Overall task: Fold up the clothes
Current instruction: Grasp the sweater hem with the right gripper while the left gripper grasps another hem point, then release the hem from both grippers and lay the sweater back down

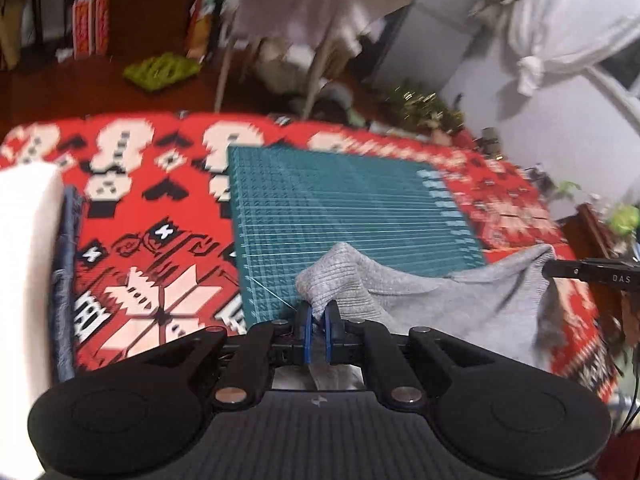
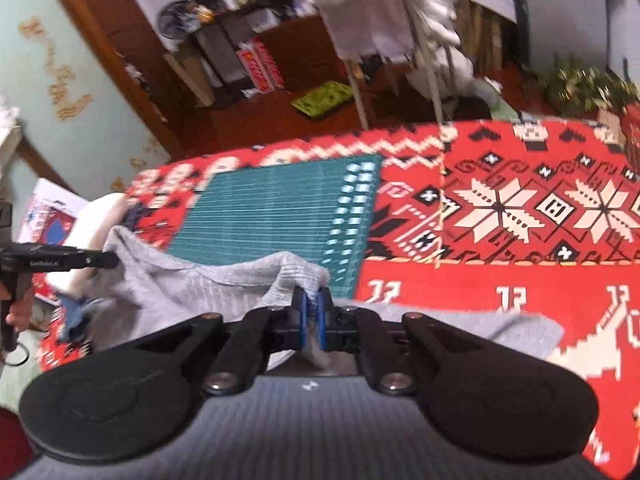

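A grey knit garment [image 1: 432,304] hangs stretched between my two grippers, above the near edge of a green cutting mat [image 1: 340,208]. My left gripper [image 1: 319,312] is shut on one corner of it. My right gripper [image 2: 313,300] is shut on the other corner of the garment [image 2: 192,284]. The right gripper shows at the right edge of the left wrist view [image 1: 592,274]. The left gripper shows at the left edge of the right wrist view [image 2: 60,260]. The mat [image 2: 272,216] lies on a red patterned cloth [image 2: 500,208].
A folded stack with white and denim pieces [image 1: 36,272] sits on the red cloth [image 1: 140,240] left of the mat. Beyond the table stand a clothes rack with white garments [image 1: 320,8], shelves [image 1: 92,24], plants [image 1: 424,108] and a lime-green mat on the floor [image 1: 160,70].
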`<state>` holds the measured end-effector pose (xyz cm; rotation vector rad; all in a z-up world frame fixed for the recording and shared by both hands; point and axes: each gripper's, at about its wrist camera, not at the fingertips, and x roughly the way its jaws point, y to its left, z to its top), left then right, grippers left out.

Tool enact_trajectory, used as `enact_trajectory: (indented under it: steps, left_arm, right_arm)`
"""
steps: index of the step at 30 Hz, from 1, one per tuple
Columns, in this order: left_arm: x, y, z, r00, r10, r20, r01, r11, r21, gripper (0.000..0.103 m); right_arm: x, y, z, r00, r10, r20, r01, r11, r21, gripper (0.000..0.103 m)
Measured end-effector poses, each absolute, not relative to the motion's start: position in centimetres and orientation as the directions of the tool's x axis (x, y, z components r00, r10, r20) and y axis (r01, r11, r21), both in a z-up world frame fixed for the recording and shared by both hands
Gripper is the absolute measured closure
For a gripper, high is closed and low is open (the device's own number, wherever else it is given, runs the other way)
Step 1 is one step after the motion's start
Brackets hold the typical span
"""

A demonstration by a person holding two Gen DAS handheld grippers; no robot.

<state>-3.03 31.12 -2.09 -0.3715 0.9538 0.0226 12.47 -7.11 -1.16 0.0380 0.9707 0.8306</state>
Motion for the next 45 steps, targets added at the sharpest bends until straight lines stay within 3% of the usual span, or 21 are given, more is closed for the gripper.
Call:
enact_trajectory:
  steps: [6,21,23,24,26,28,31,35,39,45]
  left_arm:
    - [2.1,34.0,-5.3,0.530,-0.147,-0.835,-0.268,0.905,-0.330,0.097]
    - [9.4,35.2,-5.3,0.553,-0.008,-0.833,-0.264,0.947,-0.185,0.097]
    - [9.2,34.9,-5.3,0.564,0.020,-0.825,-0.268,0.950,-0.161,0.087]
    - [8.9,34.6,-5.1,0.570,0.039,-0.821,-0.272,0.951,-0.144,0.084]
    - [8.1,34.3,-4.7,0.582,0.057,-0.811,-0.270,0.955,-0.127,0.065]
    - [7.1,34.3,-3.8,0.600,0.053,-0.798,-0.276,0.950,-0.145,0.054]
    - [4.9,34.1,-2.0,0.636,0.076,-0.768,-0.319,0.932,-0.172,0.044]
    - [0.9,33.1,0.2,0.677,0.059,-0.734,-0.371,0.888,-0.271,0.042]
    - [-3.1,29.9,1.6,0.684,0.081,-0.725,-0.389,0.882,-0.268,0.042]
    - [-8.2,25.4,2.0,0.708,0.127,-0.695,-0.419,0.868,-0.268,0.038]
  right_arm:
    - [19.2,-4.0,-6.1,0.254,0.603,-0.756,-0.529,0.741,0.414,0.098]
    - [28.6,2.2,-8.3,0.338,0.542,-0.770,-0.528,0.786,0.322,0.098]
    - [28.8,2.5,-8.3,0.342,0.544,-0.766,-0.530,0.785,0.321,0.097]
    - [28.8,2.5,-8.3,0.346,0.547,-0.762,-0.536,0.782,0.318,0.093]
    - [28.6,2.3,-8.1,0.350,0.553,-0.756,-0.533,0.781,0.324,0.086]
    - [28.1,1.2,-7.6,0.361,0.569,-0.739,-0.518,0.781,0.349,0.070]
    - [27.1,-0.8,-6.0,0.379,0.584,-0.718,-0.504,0.781,0.370,0.066]
    - [24.7,-4.6,-3.0,0.427,0.594,-0.682,-0.478,0.788,0.387,0.064]
    - [20.6,-8.3,-0.7,0.493,0.536,-0.686,-0.446,0.832,0.330,0.064]
    - [14.1,-13.7,0.2,0.586,0.500,-0.638,-0.339,0.866,0.367,0.064]
